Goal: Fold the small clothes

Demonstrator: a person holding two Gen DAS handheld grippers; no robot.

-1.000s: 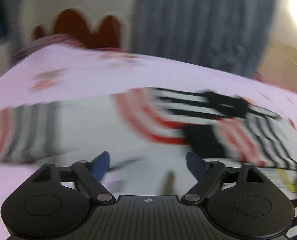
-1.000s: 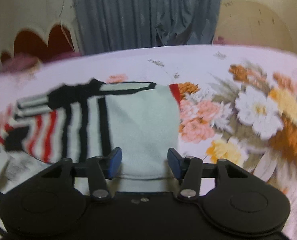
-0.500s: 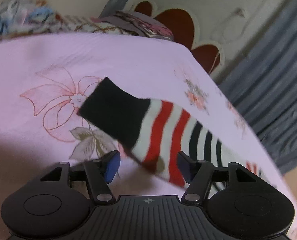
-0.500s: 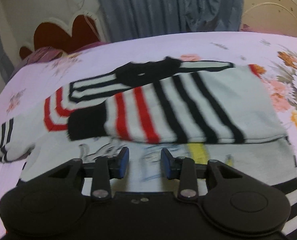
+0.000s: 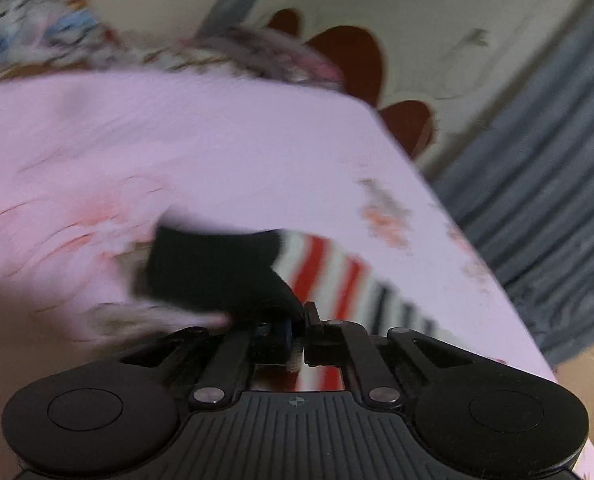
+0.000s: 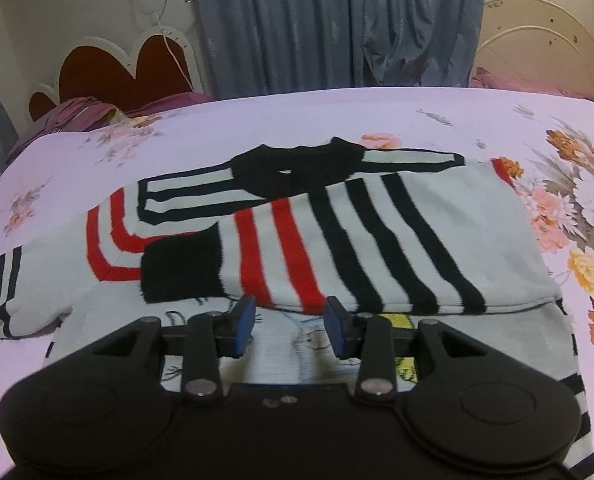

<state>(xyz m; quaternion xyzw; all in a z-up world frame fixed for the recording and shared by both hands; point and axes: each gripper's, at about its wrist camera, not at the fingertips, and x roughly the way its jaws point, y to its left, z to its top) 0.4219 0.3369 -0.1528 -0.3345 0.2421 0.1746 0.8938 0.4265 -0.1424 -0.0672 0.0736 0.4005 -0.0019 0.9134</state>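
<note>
The left gripper has its fingers pinched together on the sleeve of the sweater, gripping it where the black cuff meets the first red stripe. In this blurred left wrist view the sleeve runs from the cuff at centre left down toward the lower right, passing through red, white and then thin black stripes. It lies on the pink sheet of the bed. Beyond the bed's edge are a red heart-shaped headboard and a grey-blue curtain.

In the right wrist view, the right gripper is parted to a moderate gap and grips nothing; its blue pads hover just over the sweater's white front, right at the near edge of the folded sleeve. That sleeve lies crosswise over the body, its long axis left to right, with its black cuff pointing left. The sweater lies flat on the sheet, its black collar facing away toward the curtain. The other sleeve trails off to the far left. The headboard stands at upper left.
</note>
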